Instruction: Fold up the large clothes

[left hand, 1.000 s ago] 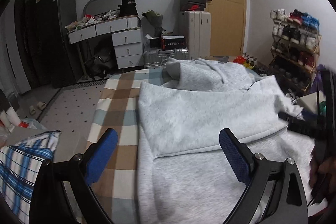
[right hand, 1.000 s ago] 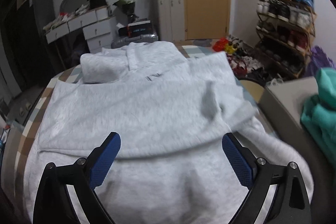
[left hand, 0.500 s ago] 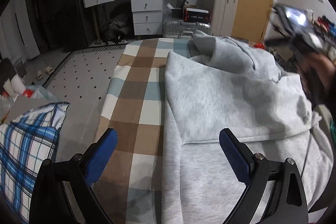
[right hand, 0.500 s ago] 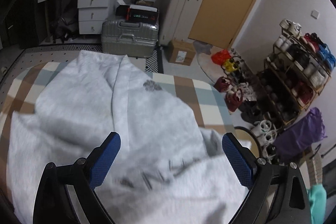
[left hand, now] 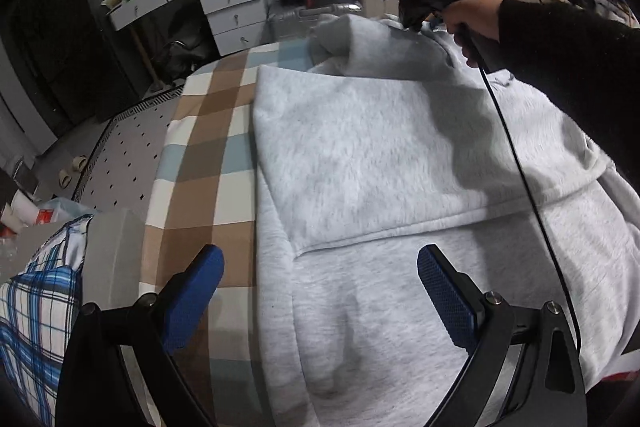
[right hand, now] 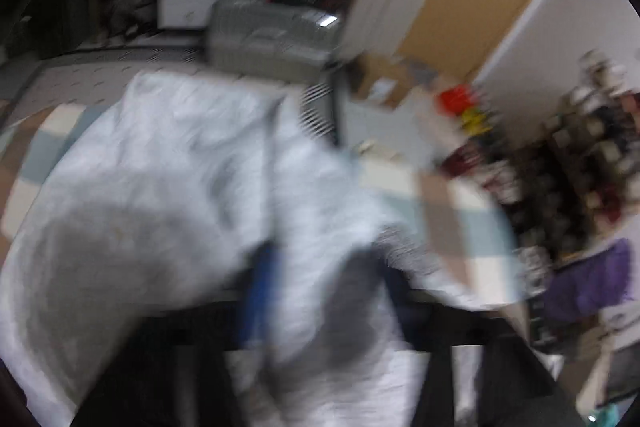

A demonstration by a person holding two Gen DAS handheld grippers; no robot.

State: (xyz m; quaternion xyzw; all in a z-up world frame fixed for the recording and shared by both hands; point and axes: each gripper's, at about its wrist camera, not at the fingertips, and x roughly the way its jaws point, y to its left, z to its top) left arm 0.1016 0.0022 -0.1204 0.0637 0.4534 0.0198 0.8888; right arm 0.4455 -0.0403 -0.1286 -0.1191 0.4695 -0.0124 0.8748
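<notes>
Left: the left gripper (left hand: pixel 320 291) hovers wide apart, holding nothing, over the near left edge of the grey hoodie (left hand: pixel 380 163) spread on the checked bed cover (left hand: pixel 208 155). Right: the right gripper (right hand: pixel 276 291), its jaws just closed, pinches hood-end fabric. Judged best practice: pin the near edge and draw the hood over evenly.

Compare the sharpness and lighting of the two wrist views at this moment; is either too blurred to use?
Left wrist view: sharp, evenly lit, fisheye-bent edges; the sleeve casts a soft shadow on the grey hoodie; the left gripper is crisp and open. Right wrist view: heavy motion blur throughout; the right gripper, whose jaws have just closed, shows as a blue smear with hoodie fabric bunched between them; background shelves are unreadable.
</notes>
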